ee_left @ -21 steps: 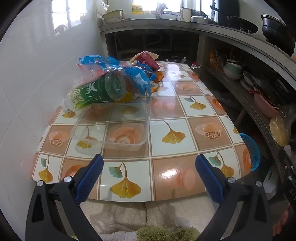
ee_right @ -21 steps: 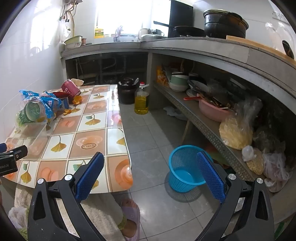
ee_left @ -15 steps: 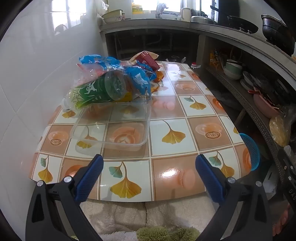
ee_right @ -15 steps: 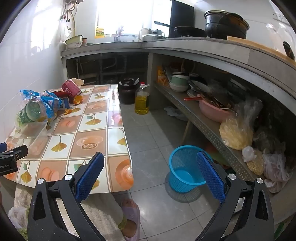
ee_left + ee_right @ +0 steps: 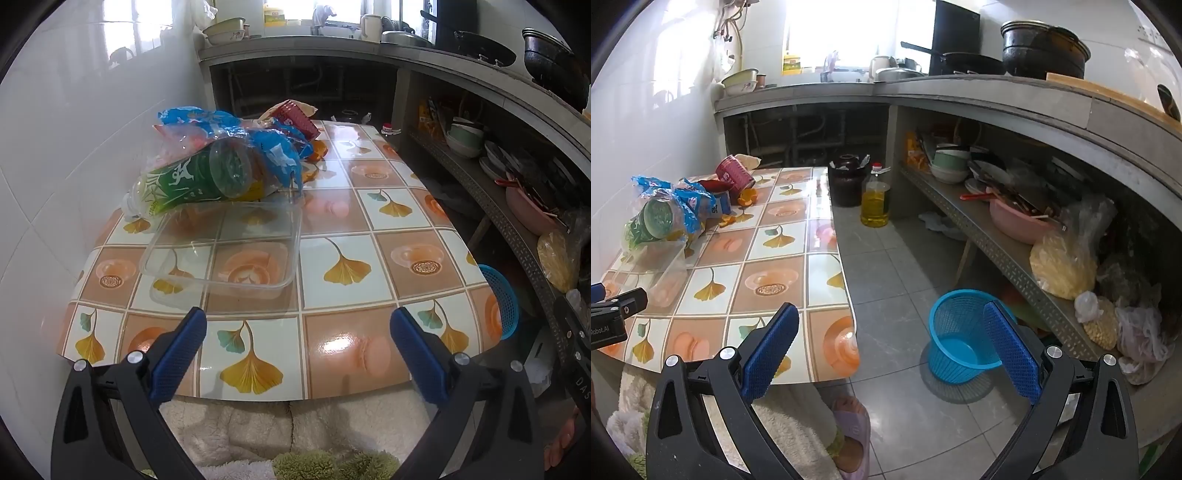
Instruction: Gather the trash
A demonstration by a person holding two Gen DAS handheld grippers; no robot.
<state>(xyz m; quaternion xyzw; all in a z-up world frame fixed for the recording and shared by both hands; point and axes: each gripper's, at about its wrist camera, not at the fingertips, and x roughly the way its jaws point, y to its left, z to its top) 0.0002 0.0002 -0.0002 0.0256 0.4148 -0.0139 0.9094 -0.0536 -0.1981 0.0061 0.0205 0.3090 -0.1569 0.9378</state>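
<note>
Trash lies at the far left of the tiled table (image 5: 369,221): a clear plastic tray (image 5: 221,254), a green bottle (image 5: 192,181) on its side, blue wrappers (image 5: 273,147), a pink cup (image 5: 299,118) and orange peel (image 5: 317,149). My left gripper (image 5: 295,339) hangs open over the table's near edge, short of the tray, with nothing between its fingers. My right gripper (image 5: 890,341) is open too, over the table's corner and the floor. A blue basket (image 5: 964,339) stands on the floor to the right of the table. The same trash pile (image 5: 668,218) appears in the right wrist view.
An oil bottle (image 5: 874,199) and a dark pot (image 5: 847,181) stand on the floor past the table. The shelf (image 5: 997,243) under the counter holds bowls, a pink basin (image 5: 1019,221) and bags. A person's slippered foot (image 5: 851,428) is below the table edge.
</note>
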